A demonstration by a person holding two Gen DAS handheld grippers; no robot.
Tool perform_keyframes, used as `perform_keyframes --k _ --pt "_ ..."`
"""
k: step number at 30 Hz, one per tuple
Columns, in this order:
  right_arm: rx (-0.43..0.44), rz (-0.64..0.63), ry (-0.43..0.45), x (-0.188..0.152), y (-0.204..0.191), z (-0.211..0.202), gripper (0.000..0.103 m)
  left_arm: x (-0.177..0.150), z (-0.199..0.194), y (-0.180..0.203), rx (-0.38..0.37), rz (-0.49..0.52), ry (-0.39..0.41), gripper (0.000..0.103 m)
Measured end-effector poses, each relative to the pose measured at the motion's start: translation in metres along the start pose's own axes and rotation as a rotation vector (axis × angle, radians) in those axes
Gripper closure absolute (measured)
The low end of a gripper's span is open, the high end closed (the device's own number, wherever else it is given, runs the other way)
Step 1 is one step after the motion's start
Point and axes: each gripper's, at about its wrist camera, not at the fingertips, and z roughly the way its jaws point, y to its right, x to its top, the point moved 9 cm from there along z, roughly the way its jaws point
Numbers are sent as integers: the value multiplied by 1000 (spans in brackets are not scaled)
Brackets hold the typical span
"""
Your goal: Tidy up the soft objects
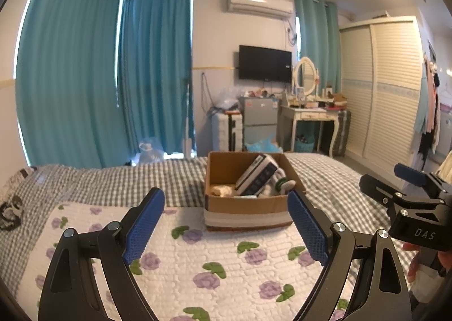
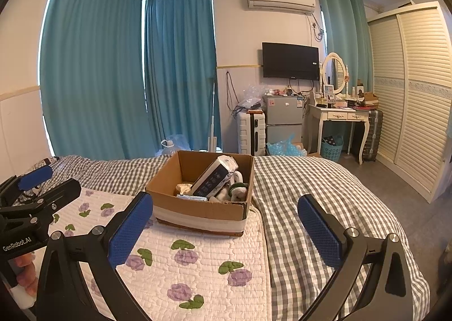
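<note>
Both your grippers, left (image 1: 226, 225) and right (image 2: 226, 232), hover over the quilt (image 1: 180, 261) with jaws wide apart and nothing held. The box (image 2: 202, 209) sits on the quilt's far end, already holding a tissue pack (image 2: 212, 179) and some soft items (image 2: 236, 192). Nothing loose shows on the bed (image 2: 305, 208), so the sorting looks nearly finished. You have open room beside and before the box; its rim is the only edge to clear.

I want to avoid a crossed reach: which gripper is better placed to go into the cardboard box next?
Left, slightly. The cardboard box sits nearly centred between the open left gripper; the right gripper, also open, sees it off to its left.
</note>
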Motion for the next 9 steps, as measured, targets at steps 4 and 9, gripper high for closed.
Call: perform_keyframes --k 4,9 --pt "2 0 -3 -1 0 0 0 0 1 -1 6 1 0 13" --pt "0 3 -8 -3 1 2 0 -1 1 -3 -1 -12 1 13"
